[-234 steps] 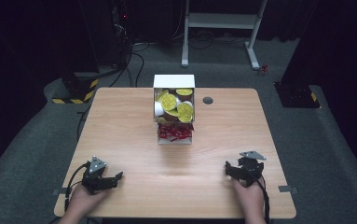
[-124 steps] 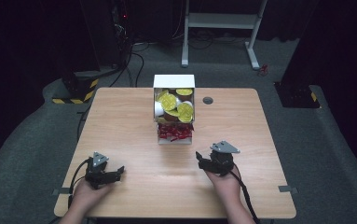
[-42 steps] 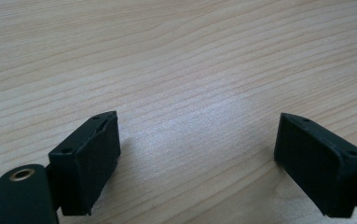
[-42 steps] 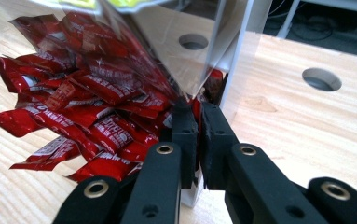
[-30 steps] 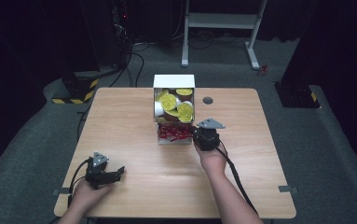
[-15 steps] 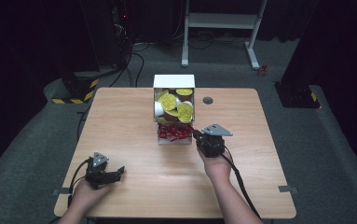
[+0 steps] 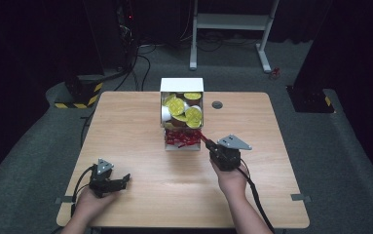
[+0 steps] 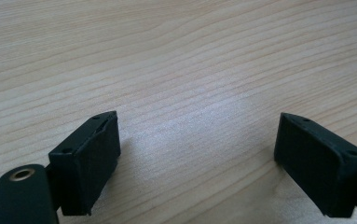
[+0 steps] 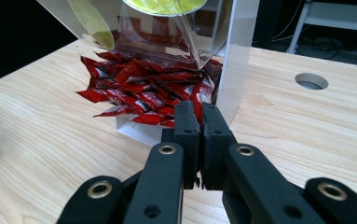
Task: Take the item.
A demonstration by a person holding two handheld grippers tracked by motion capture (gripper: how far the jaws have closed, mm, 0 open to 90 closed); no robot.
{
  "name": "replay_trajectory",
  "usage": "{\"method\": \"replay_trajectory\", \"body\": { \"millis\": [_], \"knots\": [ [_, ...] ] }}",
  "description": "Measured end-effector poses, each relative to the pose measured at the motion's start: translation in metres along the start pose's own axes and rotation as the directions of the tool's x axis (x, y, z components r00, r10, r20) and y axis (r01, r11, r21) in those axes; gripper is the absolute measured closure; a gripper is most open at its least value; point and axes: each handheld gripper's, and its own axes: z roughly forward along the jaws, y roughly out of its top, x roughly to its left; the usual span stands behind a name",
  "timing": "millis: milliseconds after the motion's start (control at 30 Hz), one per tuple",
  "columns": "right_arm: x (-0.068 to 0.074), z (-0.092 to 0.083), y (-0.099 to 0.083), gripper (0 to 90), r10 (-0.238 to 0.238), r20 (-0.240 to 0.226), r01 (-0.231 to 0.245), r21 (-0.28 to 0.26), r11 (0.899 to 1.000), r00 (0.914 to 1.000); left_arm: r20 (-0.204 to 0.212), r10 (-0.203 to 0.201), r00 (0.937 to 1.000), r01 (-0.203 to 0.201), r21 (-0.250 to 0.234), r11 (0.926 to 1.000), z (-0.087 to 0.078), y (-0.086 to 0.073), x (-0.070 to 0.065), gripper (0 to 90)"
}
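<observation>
Right gripper [image 9: 200, 112]: we see its jaws pressed together, and we cannot tell whether a red packet is pinched between the tips
Red packets [image 9: 139, 88]: we find them heaped in the lower tray of the white dispenser [image 7: 181, 86], just ahead of the right gripper's tips and spilling to their left
Yellow-lidded cups [image 7: 181, 107]: stacked in the dispenser's upper part, above the packets
Left gripper [image 8: 195, 163]: we see its jaws spread wide over bare table [image 7: 135, 122], well apart from the dispenser, at the near left
</observation>
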Motion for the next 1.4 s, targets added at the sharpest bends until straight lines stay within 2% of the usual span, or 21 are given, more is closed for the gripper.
{"method": "replay_trajectory", "body": {
  "millis": [833,1100,1333,1400],
  "knots": [
    [-0.001,-0.033,-0.009,88.2,0.012,-0.016,-0.013,-0.056,0.998,0.9998,0.0,0.0,1.0,0.0,0.0,1.0,0.0,0.0,0.0,14.7],
    [-0.003,-0.044,-0.008,88.2,0.031,-0.022,-0.033,-0.075,0.997,0.9993,0.0,0.0,1.0,0.0,0.0,1.0,0.0,0.0,0.0,14.7],
    [-0.003,-0.05,-0.009,88.2,0.023,-0.026,-0.025,-0.085,0.996,0.9994,-0.002,0.004,1.0,-0.004,0.0,1.0,0.0,0.0,0.0,14.7],
    [-0.004,-0.053,-0.009,88.2,0.037,-0.032,-0.04,-0.091,0.995,0.9988,-0.002,0.005,1.0,-0.005,0.0,1.0,0.0,0.0,0.0,14.7]
  ]
}}
